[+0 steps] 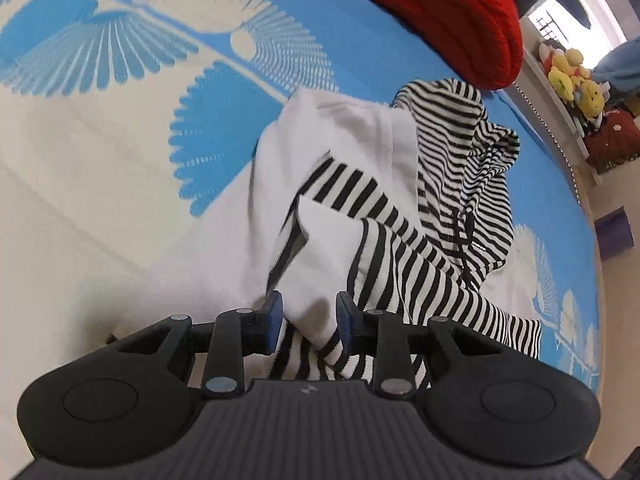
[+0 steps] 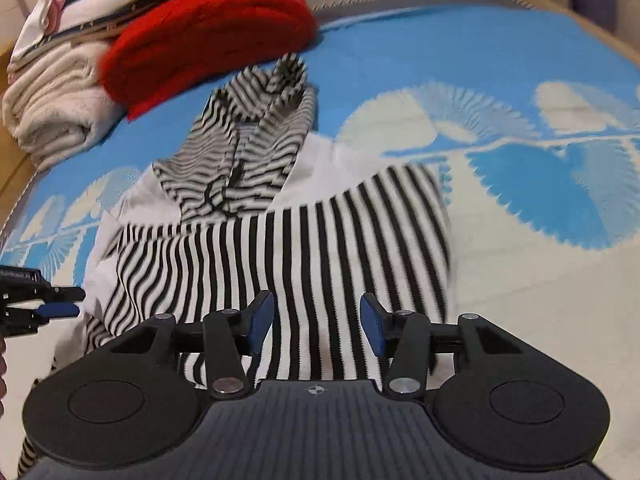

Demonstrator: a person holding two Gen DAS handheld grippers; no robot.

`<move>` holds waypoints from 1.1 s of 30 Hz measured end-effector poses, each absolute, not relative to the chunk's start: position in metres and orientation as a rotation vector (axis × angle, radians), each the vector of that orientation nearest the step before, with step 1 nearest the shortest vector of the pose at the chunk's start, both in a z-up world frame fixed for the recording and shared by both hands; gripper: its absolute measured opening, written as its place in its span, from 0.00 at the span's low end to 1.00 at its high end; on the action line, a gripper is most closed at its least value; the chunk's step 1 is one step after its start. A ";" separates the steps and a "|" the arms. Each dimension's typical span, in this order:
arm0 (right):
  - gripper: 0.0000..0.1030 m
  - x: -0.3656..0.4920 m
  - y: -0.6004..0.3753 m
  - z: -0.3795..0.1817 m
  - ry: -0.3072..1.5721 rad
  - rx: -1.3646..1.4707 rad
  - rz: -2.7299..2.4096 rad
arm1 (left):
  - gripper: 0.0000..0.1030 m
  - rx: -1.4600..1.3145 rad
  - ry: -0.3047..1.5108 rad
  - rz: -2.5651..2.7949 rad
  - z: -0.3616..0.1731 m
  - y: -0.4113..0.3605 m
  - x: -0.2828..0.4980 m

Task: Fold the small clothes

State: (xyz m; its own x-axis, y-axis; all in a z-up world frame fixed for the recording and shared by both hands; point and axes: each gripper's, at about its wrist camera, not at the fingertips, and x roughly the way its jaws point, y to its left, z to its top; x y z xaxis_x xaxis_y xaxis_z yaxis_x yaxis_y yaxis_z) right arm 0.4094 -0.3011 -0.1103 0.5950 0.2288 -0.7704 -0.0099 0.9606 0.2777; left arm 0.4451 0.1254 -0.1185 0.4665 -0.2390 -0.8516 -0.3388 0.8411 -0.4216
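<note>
- Now the left gripper (image 1: 309, 320) stands narrowly parted, white fold of the hoodie (image 1: 400, 184) between its pads.
- Right gripper (image 2: 316, 322) gapes wide over striped cloth — bedspread (image 2: 520, 240) beneath.

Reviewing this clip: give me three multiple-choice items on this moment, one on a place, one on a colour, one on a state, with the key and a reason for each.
1. Where does the red knit item lie relative to the striped garment?
A. Beyond its hood end
B. Under it
C. Inside the right tool

2. What colours are the garment's stripes?
A. Red and blue
B. Black and white
C. Green and yellow

3. How do the right tool's fingers stand?
A. Shut on the red item
B. Shut on nothing
C. Apart, with striped cloth between them

Key:
1 A: the red knit item sits past the hood of the striped garment on the blue-patterned cover.
2 B: the bands are black and white in both views.
3 C: the right tool has a wide gap between its pads; the left tool also stands apart around a cloth fold.
</note>
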 end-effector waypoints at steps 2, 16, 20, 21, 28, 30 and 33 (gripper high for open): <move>0.49 0.410 -0.306 -0.117 0.952 0.232 0.091 | 0.31 -0.605 1.121 0.079 -0.127 0.123 0.447; 0.49 0.421 -0.323 -0.133 1.031 0.324 0.008 | 0.02 -0.492 0.954 0.178 -0.092 0.109 0.433; 0.50 0.419 -0.320 -0.139 1.046 0.317 -0.016 | 0.02 -0.427 0.947 0.249 -0.080 0.110 0.415; 0.50 0.419 -0.319 -0.141 1.051 0.316 -0.024 | 0.03 -0.437 0.982 0.273 -0.087 0.114 0.414; 0.50 0.418 -0.313 -0.142 1.057 0.265 -0.069 | 0.08 -0.327 0.941 0.184 -0.083 0.107 0.424; 0.50 0.418 -0.310 -0.145 1.058 0.250 -0.073 | 0.10 -0.321 0.971 0.135 -0.091 0.103 0.430; 0.50 0.418 -0.308 -0.145 1.059 0.239 -0.082 | 0.14 -0.404 1.158 0.126 -0.130 0.110 0.437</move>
